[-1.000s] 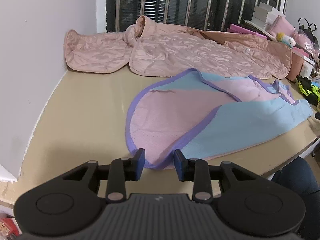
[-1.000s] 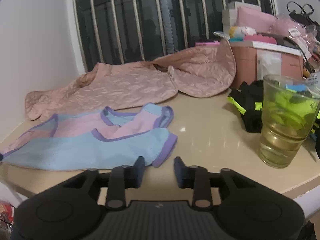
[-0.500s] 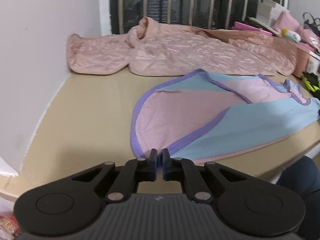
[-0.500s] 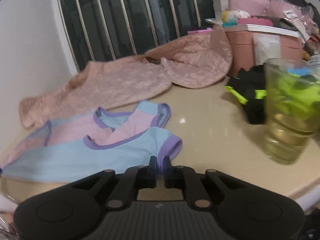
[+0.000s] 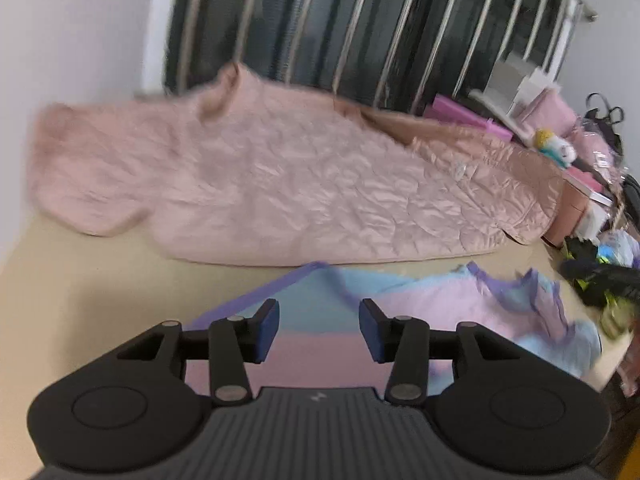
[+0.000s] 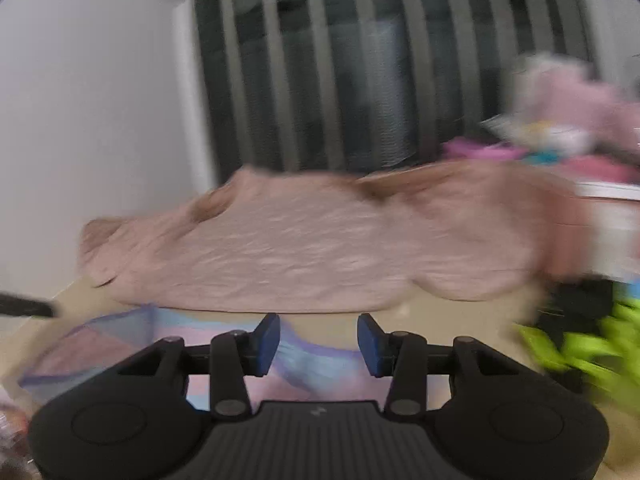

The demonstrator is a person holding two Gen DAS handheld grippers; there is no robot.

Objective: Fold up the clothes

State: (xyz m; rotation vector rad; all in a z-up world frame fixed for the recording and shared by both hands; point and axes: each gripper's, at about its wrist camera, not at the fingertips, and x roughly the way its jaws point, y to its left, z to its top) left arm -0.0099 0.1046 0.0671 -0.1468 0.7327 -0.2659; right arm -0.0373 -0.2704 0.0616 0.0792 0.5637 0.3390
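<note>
A light blue and pink top with purple trim (image 5: 440, 308) lies on the beige table (image 5: 80, 280), folded over on itself. My left gripper (image 5: 319, 330) is open and empty above its near part. In the right wrist view the same top (image 6: 312, 356) lies under my right gripper (image 6: 318, 344), which is open and empty. Both views are blurred by motion. A quilted pink jacket (image 5: 300, 192) lies spread along the back of the table; it also shows in the right wrist view (image 6: 320, 248).
A barred window (image 5: 360, 32) runs behind the table and a white wall (image 5: 60, 40) stands at the left. Pink boxes and a soft toy (image 5: 556, 148) crowd the right end. Black and neon green garments (image 6: 580, 340) lie at the right.
Both grippers were shut on the top's near edge half a second ago; both are now open and have moved forward over it. The top's near half now lies folded back.
</note>
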